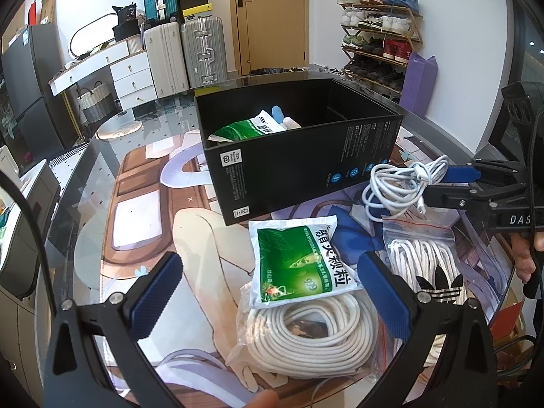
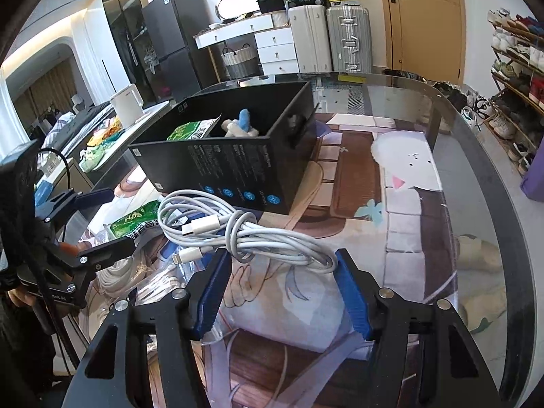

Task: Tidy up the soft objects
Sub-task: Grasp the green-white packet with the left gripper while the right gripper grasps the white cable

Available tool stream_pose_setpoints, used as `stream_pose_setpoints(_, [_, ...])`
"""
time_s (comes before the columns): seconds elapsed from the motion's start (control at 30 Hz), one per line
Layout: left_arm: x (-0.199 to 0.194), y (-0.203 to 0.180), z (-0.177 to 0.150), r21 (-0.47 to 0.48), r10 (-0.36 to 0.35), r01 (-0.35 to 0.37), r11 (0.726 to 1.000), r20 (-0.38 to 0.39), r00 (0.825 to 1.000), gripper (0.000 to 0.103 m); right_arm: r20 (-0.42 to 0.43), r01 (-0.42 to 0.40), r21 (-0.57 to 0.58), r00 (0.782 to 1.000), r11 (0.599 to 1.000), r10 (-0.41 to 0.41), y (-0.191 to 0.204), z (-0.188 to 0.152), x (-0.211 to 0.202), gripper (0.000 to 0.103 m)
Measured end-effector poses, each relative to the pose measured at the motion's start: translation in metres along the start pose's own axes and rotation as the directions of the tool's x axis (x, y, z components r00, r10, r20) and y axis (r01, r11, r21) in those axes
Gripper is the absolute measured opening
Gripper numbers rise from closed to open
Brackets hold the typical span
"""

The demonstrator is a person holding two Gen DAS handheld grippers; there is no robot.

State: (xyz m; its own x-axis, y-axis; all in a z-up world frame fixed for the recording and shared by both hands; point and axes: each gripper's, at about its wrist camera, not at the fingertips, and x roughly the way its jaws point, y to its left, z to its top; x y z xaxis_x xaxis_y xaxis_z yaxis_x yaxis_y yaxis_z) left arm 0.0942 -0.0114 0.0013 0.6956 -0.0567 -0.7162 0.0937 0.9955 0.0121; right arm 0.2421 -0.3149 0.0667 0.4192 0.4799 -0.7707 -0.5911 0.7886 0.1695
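Observation:
A black box (image 1: 299, 156) stands open on the table, holding a green packet (image 1: 251, 127) and a blue-and-white soft toy (image 1: 284, 117); the box also shows in the right wrist view (image 2: 238, 166). My left gripper (image 1: 272, 289) is open over a second green packet (image 1: 295, 261) that lies on a coil of white rope (image 1: 312, 336). My right gripper (image 2: 280, 265) is closed on a coiled white charging cable (image 2: 238, 234), held above the table beside the box; the cable also shows in the left wrist view (image 1: 401, 183).
A zip bag of white laces (image 1: 425, 258) with an Adidas logo lies right of the rope. The glass table (image 2: 476, 176) covers a printed mat. Suitcases (image 1: 183, 54), a drawer unit and a shoe rack (image 1: 380, 37) stand behind.

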Motion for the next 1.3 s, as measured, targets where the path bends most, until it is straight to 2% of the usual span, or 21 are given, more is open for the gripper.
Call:
stream_pose_setpoints(0.17, [0.002, -0.001, 0.001, -0.017, -0.022, 0.022, 1.000, -0.007, 1.000, 0.103, 0.008, -0.008, 0.014, 1.000, 1.000, 0.008, -0.008, -0.001, -0.007, 0.063])
stream_pose_setpoints(0.47, [0.012, 0.003, 0.003, -0.073, -0.026, 0.022, 0.997, -0.050, 0.998, 0.103, -0.070, -0.026, -0.054, 0.997, 0.998, 0.022, 0.000, -0.009, 0.003, 0.063])
stream_pose_setpoints(0.57, [0.012, 0.005, 0.003, -0.083, -0.040, 0.036, 0.996, -0.053, 0.998, 0.101, -0.072, -0.019, -0.066, 0.997, 0.998, 0.014, 0.002, -0.010, 0.004, 0.063])
stream_pose_setpoints(0.67, [0.013, 0.001, 0.002, -0.070, -0.067, 0.063, 0.996, -0.056, 0.996, 0.089, -0.069, -0.006, -0.070, 0.998, 0.998, 0.001, 0.002, -0.009, 0.004, 0.065])
stream_pose_setpoints(0.73, [0.012, -0.002, 0.002, -0.056, -0.080, 0.077, 0.995, -0.053, 0.995, 0.076, -0.065, 0.018, -0.076, 0.998, 0.997, -0.023, 0.002, -0.009, 0.005, 0.071])
stream_pose_setpoints(0.83, [0.009, -0.008, 0.001, -0.029, -0.106, 0.105, 0.994, -0.039, 0.994, 0.059, -0.053, 0.028, -0.091, 0.998, 0.995, -0.033, 0.005, -0.008, 0.005, 0.073])
stream_pose_setpoints(0.87, [0.008, -0.009, 0.001, -0.025, -0.102, 0.101, 0.995, -0.033, 0.994, 0.059, -0.049, 0.031, -0.095, 0.998, 0.995, -0.035, 0.006, -0.007, 0.005, 0.074])
stream_pose_setpoints(0.93, [0.006, -0.009, 0.002, -0.027, -0.103, 0.102, 0.994, -0.022, 0.994, 0.051, -0.037, 0.036, -0.106, 0.999, 0.994, -0.040, 0.009, -0.005, 0.004, 0.078])
stream_pose_setpoints(1.3, [-0.002, 0.000, 0.002, -0.050, -0.135, 0.135, 0.990, 0.002, 0.991, 0.048, -0.031, 0.030, -0.173, 0.999, 0.984, -0.035, 0.024, 0.001, 0.017, 0.078])
